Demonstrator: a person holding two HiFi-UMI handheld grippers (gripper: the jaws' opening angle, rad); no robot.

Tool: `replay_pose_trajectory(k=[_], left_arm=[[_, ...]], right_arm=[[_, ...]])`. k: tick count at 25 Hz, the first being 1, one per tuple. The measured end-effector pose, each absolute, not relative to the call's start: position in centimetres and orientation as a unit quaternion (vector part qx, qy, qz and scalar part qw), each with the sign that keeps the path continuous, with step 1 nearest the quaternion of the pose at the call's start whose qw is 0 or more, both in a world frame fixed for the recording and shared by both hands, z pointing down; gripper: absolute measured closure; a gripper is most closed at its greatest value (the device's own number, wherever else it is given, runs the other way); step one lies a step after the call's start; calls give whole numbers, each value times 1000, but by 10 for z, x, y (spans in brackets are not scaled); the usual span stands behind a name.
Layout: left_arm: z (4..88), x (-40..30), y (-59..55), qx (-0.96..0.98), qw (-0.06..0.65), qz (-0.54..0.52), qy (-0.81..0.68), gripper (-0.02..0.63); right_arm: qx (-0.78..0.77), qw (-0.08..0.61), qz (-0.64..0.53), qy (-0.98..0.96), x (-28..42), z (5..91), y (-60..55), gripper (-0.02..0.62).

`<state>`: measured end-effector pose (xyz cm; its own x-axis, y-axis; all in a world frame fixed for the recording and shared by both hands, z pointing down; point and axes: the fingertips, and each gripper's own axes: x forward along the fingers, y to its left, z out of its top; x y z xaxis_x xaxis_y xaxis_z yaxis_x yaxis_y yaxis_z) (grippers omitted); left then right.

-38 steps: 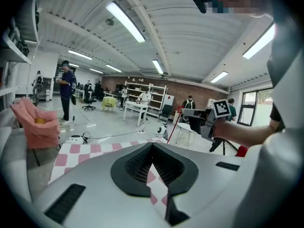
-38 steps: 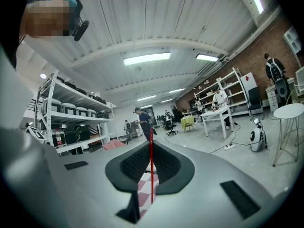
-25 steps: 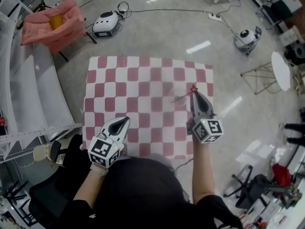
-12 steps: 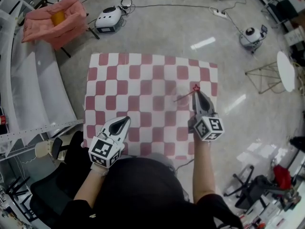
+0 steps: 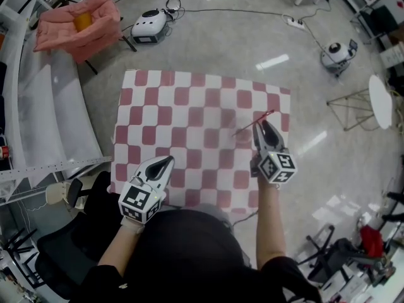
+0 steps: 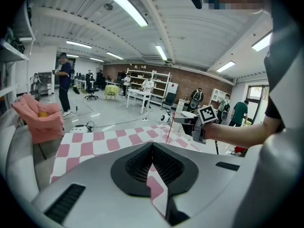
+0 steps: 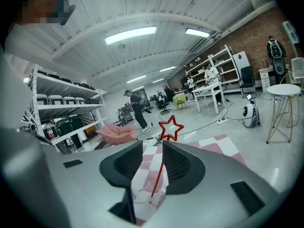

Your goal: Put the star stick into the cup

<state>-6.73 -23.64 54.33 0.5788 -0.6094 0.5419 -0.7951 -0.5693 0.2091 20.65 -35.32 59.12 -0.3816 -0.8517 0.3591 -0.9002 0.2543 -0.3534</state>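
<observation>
Red outline-star plastic stick [image 7: 170, 127]; clear plastic cup [image 7: 142, 194]; red-and-white chequered desk cloth [image 5: 183, 106]; glossy grey floor [image 5: 221, 43].

Right gripper [image 7: 152, 146] jaws are opening up, with the red star stick [image 7: 170, 127] standing loose between them, its lower end down in the clear cup [image 7: 141, 190] on the checkered cloth [image 7: 214, 144].
</observation>
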Motion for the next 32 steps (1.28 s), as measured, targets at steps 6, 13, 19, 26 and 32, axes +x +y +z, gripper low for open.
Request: replay_pose_trajectory(k=[6, 13, 19, 26, 32], left_arm=[[537, -71, -224, 856, 216, 204, -423, 563], [522, -79, -197, 848, 205, 183, -454, 563], [502, -89, -160, 837, 189, 156, -489, 563], [489, -105, -109, 811, 183, 123, -542, 563], [487, -131, -74, 785, 187, 108, -581, 563]], right_arm=[[542, 51, 255, -799, 198, 587, -345, 459], [495, 32, 232, -837, 163, 551, -317, 496], [421, 49, 196, -884, 118, 525, -271, 558], [340, 76, 159, -924, 60, 502, -216, 574], [252, 89, 134, -954, 1, 486, -164, 575]])
